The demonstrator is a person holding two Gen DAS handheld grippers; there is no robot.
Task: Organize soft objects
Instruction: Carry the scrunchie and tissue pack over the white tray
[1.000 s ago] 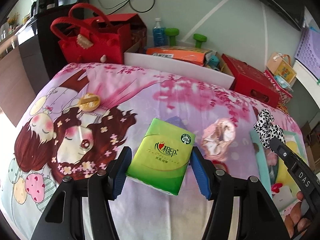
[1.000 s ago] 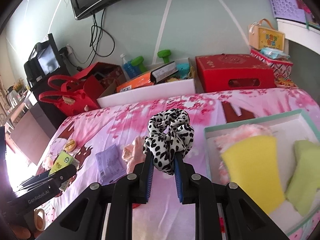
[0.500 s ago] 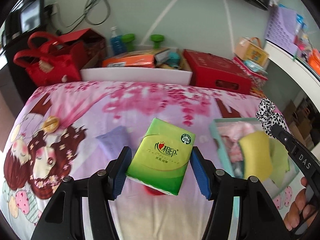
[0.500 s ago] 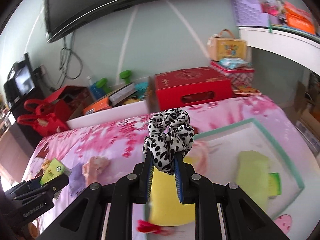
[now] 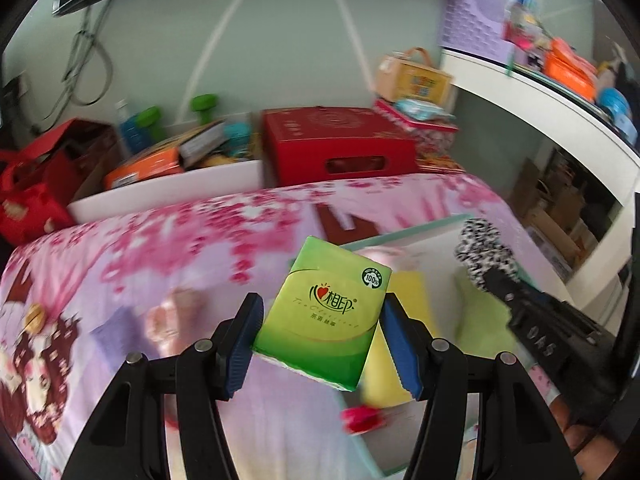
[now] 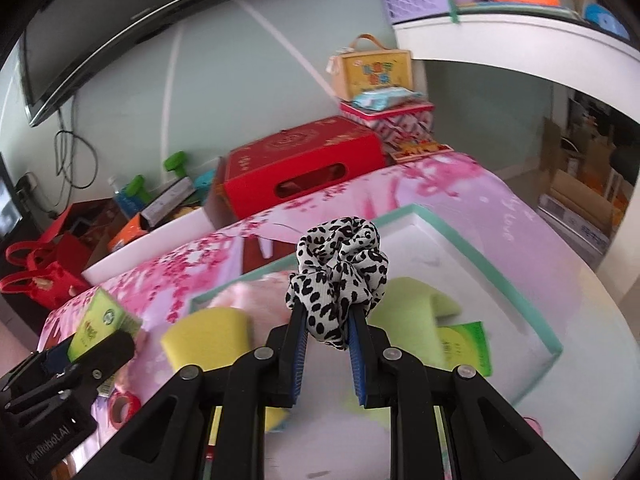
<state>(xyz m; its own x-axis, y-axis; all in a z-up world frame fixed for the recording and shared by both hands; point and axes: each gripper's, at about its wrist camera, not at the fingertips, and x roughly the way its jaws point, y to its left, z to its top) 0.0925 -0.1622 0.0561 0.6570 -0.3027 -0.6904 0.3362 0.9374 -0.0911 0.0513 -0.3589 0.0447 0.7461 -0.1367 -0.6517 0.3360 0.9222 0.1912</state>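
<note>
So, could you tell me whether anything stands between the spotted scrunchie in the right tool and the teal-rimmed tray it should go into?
Nothing visible does. The right tool holds the scrunchie above the tray, whose far white floor is bare. A yellow sponge, a green sponge and a pink fluffy item already lie in its near part.

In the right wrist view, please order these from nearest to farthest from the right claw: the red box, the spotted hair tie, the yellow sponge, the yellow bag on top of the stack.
1. Spotted hair tie, pinched in the right claw.
2. Yellow sponge, just left, in the white tray.
3. Red box, behind the bed.
4. Yellow bag, farthest, upper right.
</note>
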